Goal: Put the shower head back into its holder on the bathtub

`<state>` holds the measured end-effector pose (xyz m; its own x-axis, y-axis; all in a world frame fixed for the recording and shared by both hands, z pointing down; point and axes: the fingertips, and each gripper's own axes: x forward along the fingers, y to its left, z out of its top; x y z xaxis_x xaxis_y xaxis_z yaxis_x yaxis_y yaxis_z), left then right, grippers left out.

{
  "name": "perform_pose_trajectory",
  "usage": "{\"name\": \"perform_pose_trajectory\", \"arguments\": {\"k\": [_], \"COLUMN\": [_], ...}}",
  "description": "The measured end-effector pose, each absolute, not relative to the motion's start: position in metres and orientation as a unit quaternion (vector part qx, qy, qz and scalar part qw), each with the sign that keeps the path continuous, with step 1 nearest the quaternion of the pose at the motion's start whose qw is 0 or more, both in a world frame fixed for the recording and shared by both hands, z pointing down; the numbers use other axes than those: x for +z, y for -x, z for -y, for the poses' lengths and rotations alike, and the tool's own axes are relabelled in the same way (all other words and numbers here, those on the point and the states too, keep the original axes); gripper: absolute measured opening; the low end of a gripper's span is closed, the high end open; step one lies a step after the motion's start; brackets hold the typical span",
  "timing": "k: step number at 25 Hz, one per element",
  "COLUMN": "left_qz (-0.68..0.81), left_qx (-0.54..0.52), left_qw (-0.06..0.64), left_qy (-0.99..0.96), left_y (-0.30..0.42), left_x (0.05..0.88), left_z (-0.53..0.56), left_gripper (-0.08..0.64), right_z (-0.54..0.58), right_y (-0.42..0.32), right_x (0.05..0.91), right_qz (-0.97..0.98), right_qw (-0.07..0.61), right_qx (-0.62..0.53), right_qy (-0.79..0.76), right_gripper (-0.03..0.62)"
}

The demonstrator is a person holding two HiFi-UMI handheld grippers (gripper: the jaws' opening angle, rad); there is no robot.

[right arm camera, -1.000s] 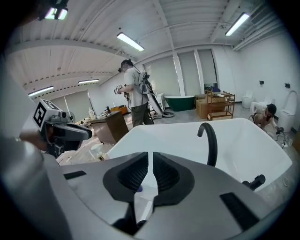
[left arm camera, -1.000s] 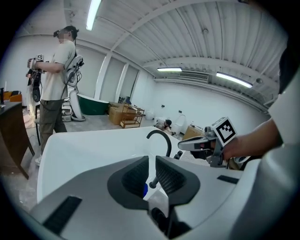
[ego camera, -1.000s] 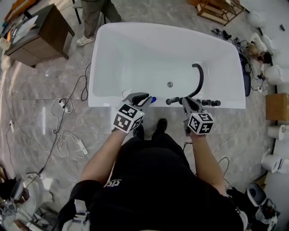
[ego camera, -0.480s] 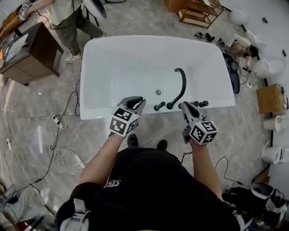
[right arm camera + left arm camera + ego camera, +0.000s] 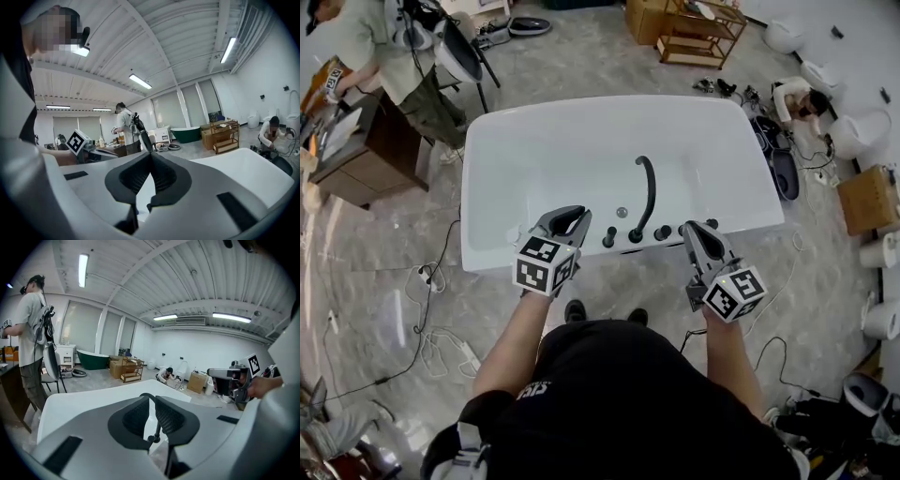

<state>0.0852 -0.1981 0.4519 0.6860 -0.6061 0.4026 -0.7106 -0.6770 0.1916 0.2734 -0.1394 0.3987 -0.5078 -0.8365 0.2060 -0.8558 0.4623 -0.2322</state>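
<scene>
Person is standing at the near long side of the white bathtub (image 5: 544, 159), both forearms reaching forward and each hand gripping a tool. Left gripper (image 5: 570, 216) is hovering over the bathtub's near rim, left of the black fittings, pointing into the tub and angled slightly toward them. Its marker cube (image 5: 542, 264) is sitting on the near side, outside the rim. In the left gripper view its fingers (image 5: 136, 416) are standing a narrow slit apart with nothing gripped; only white bathtub and a black fitting are showing through the gap.

Right gripper (image 5: 696, 230) is hanging over the same near rim, at the right end of the fittings and pointing across the bathtub. Its cube (image 5: 736, 292) is trailing back outside the tub. In the right gripper view its fingers (image 5: 161, 176) are pressing together – no gap, nothing between them.

Black curved spout (image 5: 647, 192) is arching from the near rim in over the bathtub, with a row of black knobs (image 5: 635, 234) running along the rim on both sides of its base. Shower head (image 5: 712, 223) looks to be the dark piece at the right end of that row on the rim, just beside the right gripper's tip. It is small and partly covered, so I cannot tell whether it is seated in a holder.

Another person (image 5: 403, 66) is bending over a wooden cabinet (image 5: 356, 164) beyond the bathtub's far left corner.
</scene>
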Motion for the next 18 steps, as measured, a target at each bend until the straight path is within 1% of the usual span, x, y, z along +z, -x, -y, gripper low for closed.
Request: {"name": "perform_pose_trajectory", "arguments": {"k": [7,13,18], "left_qz": [0.395,0.408,0.417], "left_qx": [0.150,0.141,0.120], "left_qw": [0.144,0.105,0.073], "left_qy": [-0.895,-0.896,-0.898], "left_y": [-0.115,-0.122,-0.124], "left_x": [0.418,0.378,0.347], "left_z": [0.201,0.209,0.215], "left_gripper": [0.051,0.051,0.051], "right_z": [0.133,0.131,0.132], "right_y": [-0.335,-0.351,-0.354], "right_x": [0.342,0.308,0.292], "right_qz": [0.863,0.862,0.861], "right_qw": [-0.013,-0.034,-0.037], "right_qx": [0.081,0.053,0.032], "right_qy": [-0.499,-0.503,-0.506], "right_gripper": [0.012,0.012,0.012]}}
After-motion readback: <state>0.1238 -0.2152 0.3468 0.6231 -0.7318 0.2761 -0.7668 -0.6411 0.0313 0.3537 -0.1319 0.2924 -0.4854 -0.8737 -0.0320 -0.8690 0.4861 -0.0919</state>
